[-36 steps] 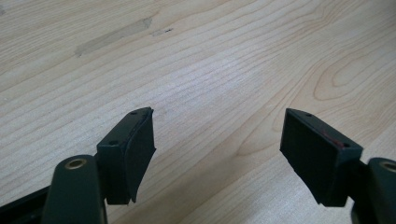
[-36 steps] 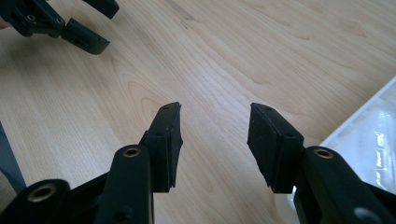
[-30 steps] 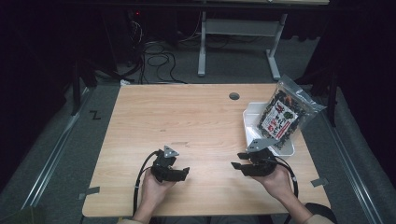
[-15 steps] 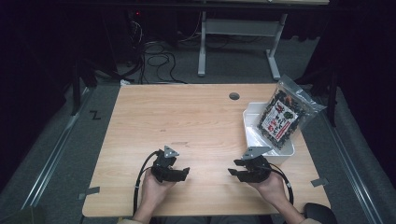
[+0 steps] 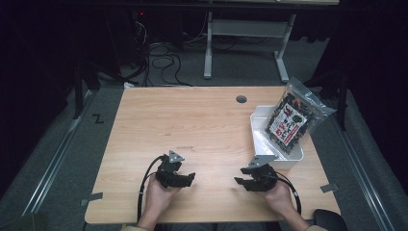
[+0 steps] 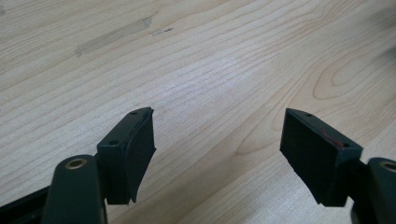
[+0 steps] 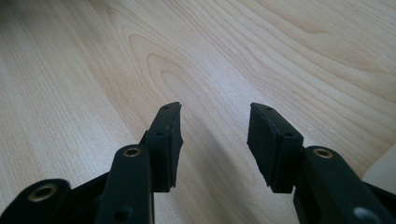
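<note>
Both grippers rest low at the near edge of the tabletop (image 5: 202,120), the left gripper (image 5: 188,179) with jaws spread wide, the right gripper (image 5: 240,182) with jaws parted more narrowly, and neither holding anything. The snack bag (image 5: 288,122) lies tilted in the white tray (image 5: 258,126), which sits beyond and just to the right of the right gripper, apart from its jaws. I judge this the approach stage: the next move calls for the right gripper to turn toward the tray and reach the bag.
</note>
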Motion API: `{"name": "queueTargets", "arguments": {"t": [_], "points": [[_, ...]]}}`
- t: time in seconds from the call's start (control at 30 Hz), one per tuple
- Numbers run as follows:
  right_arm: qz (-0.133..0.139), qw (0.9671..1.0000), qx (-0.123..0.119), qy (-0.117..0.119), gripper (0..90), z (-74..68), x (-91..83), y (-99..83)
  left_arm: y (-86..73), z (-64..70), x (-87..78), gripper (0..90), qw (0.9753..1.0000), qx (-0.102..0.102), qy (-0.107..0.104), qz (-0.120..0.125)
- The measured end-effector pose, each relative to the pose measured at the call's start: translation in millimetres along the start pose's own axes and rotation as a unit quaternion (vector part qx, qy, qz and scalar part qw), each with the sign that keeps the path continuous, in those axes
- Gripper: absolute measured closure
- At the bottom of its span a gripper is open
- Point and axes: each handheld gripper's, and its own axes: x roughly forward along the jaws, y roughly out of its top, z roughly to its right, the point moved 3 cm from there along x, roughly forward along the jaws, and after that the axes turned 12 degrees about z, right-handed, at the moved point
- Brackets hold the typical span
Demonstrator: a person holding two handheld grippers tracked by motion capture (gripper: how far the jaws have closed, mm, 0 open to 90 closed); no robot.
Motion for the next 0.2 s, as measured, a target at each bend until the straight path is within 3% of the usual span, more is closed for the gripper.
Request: {"name": "queueTargets", "arguments": {"t": [0.2], "points": [[0.004,1.0,0.001,0.0,55.4,0.3,-0.2,0.2,0.4,-1.3,-0.5,26.7,1.0,-0.002,0.001,0.004]]}}
